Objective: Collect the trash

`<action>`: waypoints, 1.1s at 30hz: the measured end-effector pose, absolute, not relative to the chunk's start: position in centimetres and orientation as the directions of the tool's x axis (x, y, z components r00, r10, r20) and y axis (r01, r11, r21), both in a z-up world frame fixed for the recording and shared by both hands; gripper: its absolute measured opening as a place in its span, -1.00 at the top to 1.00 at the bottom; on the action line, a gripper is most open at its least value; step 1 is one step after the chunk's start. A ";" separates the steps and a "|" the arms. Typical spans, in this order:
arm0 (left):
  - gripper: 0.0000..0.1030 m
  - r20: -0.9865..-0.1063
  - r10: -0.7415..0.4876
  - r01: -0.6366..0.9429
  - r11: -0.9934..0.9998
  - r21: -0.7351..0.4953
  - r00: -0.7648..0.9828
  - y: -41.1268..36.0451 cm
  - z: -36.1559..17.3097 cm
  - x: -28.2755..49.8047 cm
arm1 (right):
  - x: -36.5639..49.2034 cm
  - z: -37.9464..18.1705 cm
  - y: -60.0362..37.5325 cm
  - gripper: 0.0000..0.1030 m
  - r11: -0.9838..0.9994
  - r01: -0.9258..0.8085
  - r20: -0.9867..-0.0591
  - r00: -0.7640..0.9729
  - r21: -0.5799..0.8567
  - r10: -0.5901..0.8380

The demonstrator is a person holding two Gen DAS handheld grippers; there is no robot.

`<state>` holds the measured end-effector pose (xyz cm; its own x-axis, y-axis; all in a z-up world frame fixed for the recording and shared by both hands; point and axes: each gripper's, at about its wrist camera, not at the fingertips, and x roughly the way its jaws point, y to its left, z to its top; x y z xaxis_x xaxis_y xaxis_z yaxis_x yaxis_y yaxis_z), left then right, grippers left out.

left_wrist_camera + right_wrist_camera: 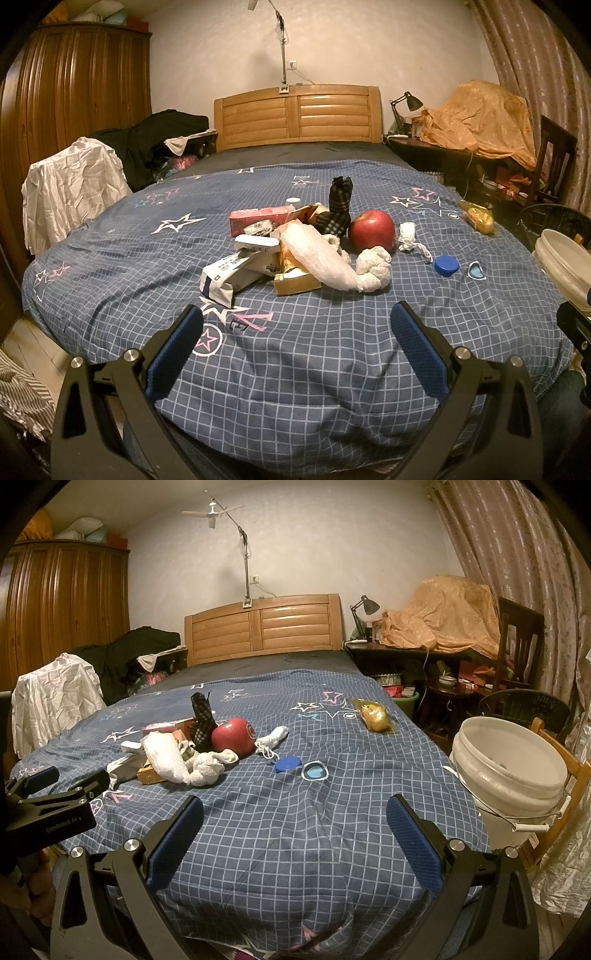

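A pile of trash lies on the blue checked bedspread (pixel 295 350): a white carton (pixel 229 275), a pink box (pixel 258 218), a bubble-wrap piece (pixel 317 254), crumpled tissue (pixel 373 269), a face mask (pixel 410 236), a blue cap (pixel 446 265) and a yellow wrapper (pixel 478 216). A red apple (pixel 371 229) and a dark plaid cloth (pixel 338 206) sit among them. A white bucket (pixel 509 775) stands at the bed's right side. My left gripper (pixel 295 325) is open and empty, short of the pile. My right gripper (pixel 295 812) is open and empty, also short of it.
A wooden wardrobe (pixel 66 92) and a chair draped with white cloth (pixel 66 192) stand at the left. A headboard (pixel 295 114) is at the back. A cluttered desk with orange cover (pixel 439 616), a lamp (pixel 365 607) and a dark chair (pixel 517 642) stand at the right.
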<state>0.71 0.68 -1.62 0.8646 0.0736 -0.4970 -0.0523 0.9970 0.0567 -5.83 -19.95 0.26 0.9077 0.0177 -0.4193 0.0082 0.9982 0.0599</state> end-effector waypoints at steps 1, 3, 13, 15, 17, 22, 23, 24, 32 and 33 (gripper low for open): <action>-0.91 -0.497 0.074 -0.053 0.997 0.056 0.865 0.8 -1.7 0.6 | -5.8 0.2 -19.9 -0.91 0.998 0.008 -0.420 0.907 0.060 0.018; -0.91 -0.499 0.074 -0.054 0.997 0.055 0.863 1.0 -1.9 0.3 | -5.8 0.3 -19.9 -0.91 0.998 0.008 -0.421 0.907 0.061 0.018; -0.91 -0.568 0.082 -0.092 0.996 0.011 0.819 4.9 -3.3 1.2 | -5.4 -1.7 -19.7 -0.91 0.997 -0.015 -0.464 0.884 0.081 0.051; -0.91 -0.594 0.080 -0.107 0.994 -0.009 0.801 6.0 -3.7 1.5 | -4.7 -1.8 -19.6 -0.91 0.996 -0.022 -0.479 0.876 0.087 0.061; -0.91 -0.617 0.073 -0.119 0.992 -0.034 0.783 7.1 -4.1 1.8 | -4.0 -2.4 -19.5 -0.91 0.995 -0.032 -0.499 0.863 0.098 0.077; -0.91 -0.659 0.074 -0.171 0.982 -0.083 0.748 9.5 -5.1 2.7 | -1.9 -3.1 -18.6 -0.91 0.989 -0.096 -0.524 0.840 0.114 0.142; -0.91 -0.663 0.075 -0.180 0.979 -0.091 0.745 9.8 -5.3 2.8 | -1.4 -3.1 -18.2 -0.91 0.986 -0.120 -0.526 0.835 0.113 0.162; -0.91 -0.667 0.079 -0.195 0.976 -0.101 0.740 10.5 -5.5 2.9 | -0.8 -3.1 -17.7 -0.91 0.984 -0.143 -0.529 0.830 0.108 0.178; -0.73 -0.659 0.046 -0.209 0.963 -0.172 0.751 14.0 -5.4 4.3 | 4.3 -3.9 -10.9 -0.79 0.918 -0.397 -0.564 0.756 0.011 0.333; -0.68 -0.656 0.045 -0.216 0.959 -0.182 0.753 14.6 -5.3 4.5 | 5.1 -3.9 -10.1 -0.69 0.904 -0.426 -0.566 0.745 0.003 0.353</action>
<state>4.49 14.63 -5.31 0.7530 0.0451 -0.6565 -0.2158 0.9594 -0.1816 5.06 -10.08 -3.85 0.7450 0.3530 -0.5660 -0.4265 0.9045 0.0027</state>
